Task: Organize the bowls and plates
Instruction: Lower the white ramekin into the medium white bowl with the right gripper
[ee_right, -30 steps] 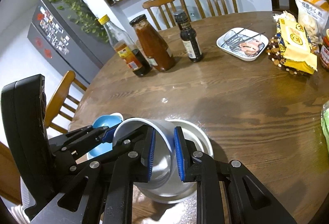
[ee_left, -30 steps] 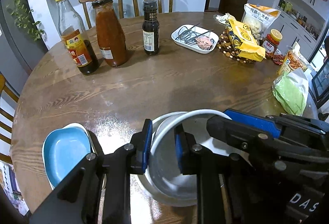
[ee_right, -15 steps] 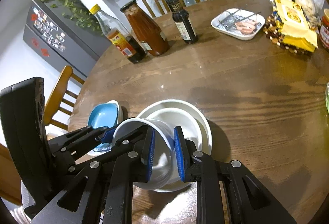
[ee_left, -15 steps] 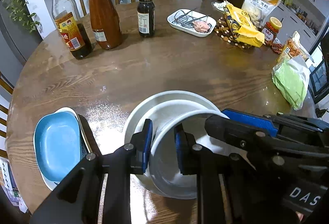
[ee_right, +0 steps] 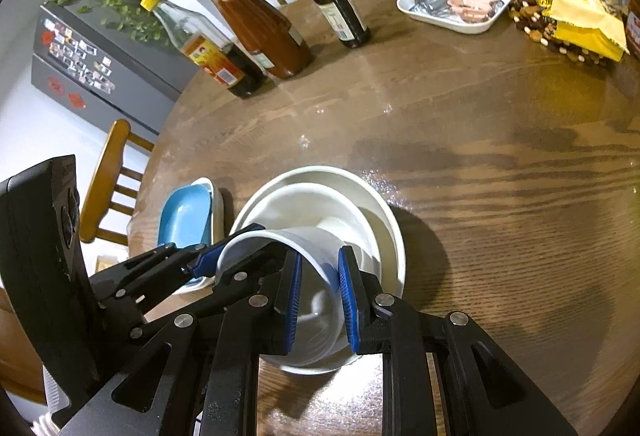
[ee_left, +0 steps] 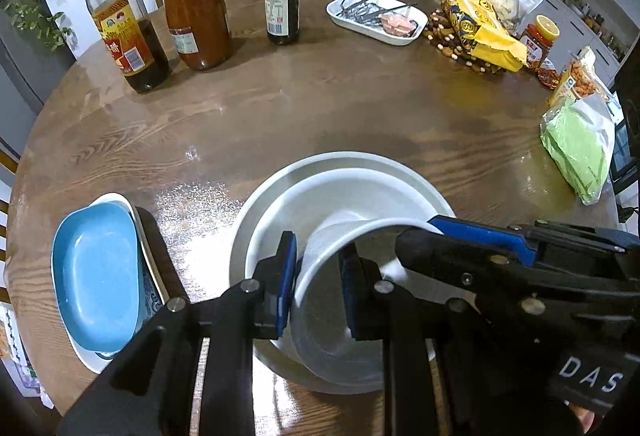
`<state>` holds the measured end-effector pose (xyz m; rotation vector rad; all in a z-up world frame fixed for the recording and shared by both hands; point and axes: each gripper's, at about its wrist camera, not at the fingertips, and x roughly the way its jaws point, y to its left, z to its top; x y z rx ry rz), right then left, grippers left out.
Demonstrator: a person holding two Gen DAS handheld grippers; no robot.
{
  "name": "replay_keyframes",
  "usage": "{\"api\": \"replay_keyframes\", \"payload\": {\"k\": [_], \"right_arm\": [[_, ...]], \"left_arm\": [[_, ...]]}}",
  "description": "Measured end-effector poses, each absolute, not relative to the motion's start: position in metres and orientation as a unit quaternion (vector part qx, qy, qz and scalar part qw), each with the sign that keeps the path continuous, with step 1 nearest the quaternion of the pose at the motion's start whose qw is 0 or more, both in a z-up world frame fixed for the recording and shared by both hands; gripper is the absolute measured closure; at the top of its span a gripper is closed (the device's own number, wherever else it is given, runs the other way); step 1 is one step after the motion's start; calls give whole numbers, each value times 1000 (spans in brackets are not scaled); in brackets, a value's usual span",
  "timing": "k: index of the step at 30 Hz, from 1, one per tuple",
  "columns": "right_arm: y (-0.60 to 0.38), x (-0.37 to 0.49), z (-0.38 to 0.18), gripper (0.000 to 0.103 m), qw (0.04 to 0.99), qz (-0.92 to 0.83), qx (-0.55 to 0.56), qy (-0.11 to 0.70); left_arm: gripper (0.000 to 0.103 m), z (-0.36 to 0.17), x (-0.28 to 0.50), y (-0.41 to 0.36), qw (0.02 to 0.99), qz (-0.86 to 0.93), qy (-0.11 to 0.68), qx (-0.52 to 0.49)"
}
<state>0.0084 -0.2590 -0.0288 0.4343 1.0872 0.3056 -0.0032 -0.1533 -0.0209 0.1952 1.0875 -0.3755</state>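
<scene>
Left wrist view: both tongs, left tongs and right tongs, pinching small white bowl's rim

You have a deep white ceramic cup-shaped bowl tilted inside the wide white bowl, nested in the pale shallow plate. At nine o'clock lies the glossy blue oblong dish, stacked on a white one.
</scene>
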Motion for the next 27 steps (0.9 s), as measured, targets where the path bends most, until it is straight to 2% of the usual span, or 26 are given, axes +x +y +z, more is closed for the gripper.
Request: {"api": "replay_keyframes", "payload": {"k": [12,27], "right_arm": [[-262,33,-46,81,799,136,220,543],[-260,44,-42,81,827,115,181,519]], "left_arm": [[83,-33,18,-153,814,-181,546,79],[84,-34,32,-160,824,-182,528,92]]}}
